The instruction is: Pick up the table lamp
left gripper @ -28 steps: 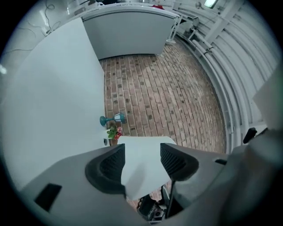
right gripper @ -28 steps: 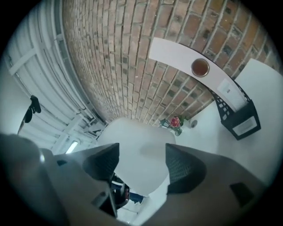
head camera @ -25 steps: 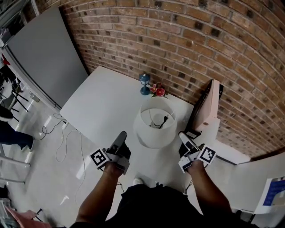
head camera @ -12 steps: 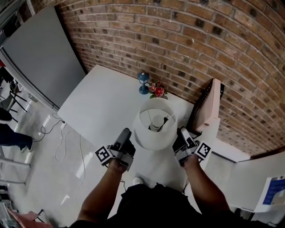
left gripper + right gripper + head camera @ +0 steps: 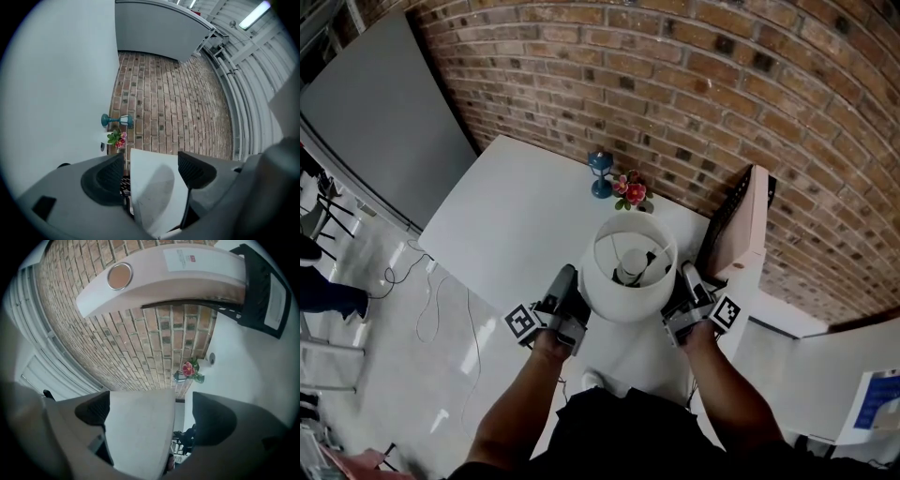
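The table lamp (image 5: pixel 628 292) is standing on the bench (image 5: pixel 511 225), not yet lifted; the left tool (image 5: pixel 566 281) is opening, the right tool (image 5: pixel 687 283) is gaping wide, each straddling the shade (image 5: pixel 152 187) unpinched; clamping and lifting are remaining.

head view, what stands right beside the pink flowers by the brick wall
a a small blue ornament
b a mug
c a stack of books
a: the small blue ornament stands just left of the pink flowers on the white table, against the brick wall.
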Action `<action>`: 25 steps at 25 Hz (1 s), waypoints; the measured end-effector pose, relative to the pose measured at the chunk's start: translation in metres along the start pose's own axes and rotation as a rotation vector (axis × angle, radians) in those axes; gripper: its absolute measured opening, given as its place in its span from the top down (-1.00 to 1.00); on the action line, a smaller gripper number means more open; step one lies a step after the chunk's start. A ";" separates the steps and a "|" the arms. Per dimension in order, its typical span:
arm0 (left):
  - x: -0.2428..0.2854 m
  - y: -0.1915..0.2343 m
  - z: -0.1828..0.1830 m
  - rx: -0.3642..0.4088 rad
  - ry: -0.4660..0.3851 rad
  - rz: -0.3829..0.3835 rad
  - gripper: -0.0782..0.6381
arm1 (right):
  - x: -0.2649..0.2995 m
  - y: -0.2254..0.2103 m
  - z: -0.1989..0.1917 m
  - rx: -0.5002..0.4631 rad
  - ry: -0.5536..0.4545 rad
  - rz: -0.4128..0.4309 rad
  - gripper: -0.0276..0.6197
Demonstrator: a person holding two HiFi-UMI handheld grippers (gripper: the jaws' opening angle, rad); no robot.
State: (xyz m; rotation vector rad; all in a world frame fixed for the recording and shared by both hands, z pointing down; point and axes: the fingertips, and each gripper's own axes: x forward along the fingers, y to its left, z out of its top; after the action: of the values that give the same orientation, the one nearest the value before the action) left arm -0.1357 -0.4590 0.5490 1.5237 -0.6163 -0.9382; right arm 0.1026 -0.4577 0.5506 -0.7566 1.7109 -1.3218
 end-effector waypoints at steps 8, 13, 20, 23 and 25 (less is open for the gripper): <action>0.014 0.002 -0.003 -0.064 0.033 -0.058 -0.18 | 0.014 0.001 -0.006 0.041 0.019 0.039 -0.77; 0.020 0.000 -0.005 -0.087 0.041 -0.087 -0.18 | 0.019 0.004 -0.008 0.063 0.028 0.073 -0.73; 0.029 -0.006 -0.010 -0.096 0.050 -0.118 -0.18 | 0.025 0.011 -0.011 0.099 0.029 0.133 -0.62; 0.031 -0.006 -0.011 -0.099 0.048 -0.124 -0.18 | 0.026 0.013 -0.013 0.103 0.037 0.149 -0.56; 0.030 -0.007 -0.012 -0.106 0.044 -0.127 -0.18 | 0.024 0.015 -0.013 0.092 0.038 0.157 -0.52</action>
State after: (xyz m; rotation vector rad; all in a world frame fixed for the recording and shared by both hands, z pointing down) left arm -0.1105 -0.4758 0.5351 1.4976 -0.4359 -1.0152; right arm 0.0803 -0.4683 0.5320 -0.5367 1.6904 -1.3037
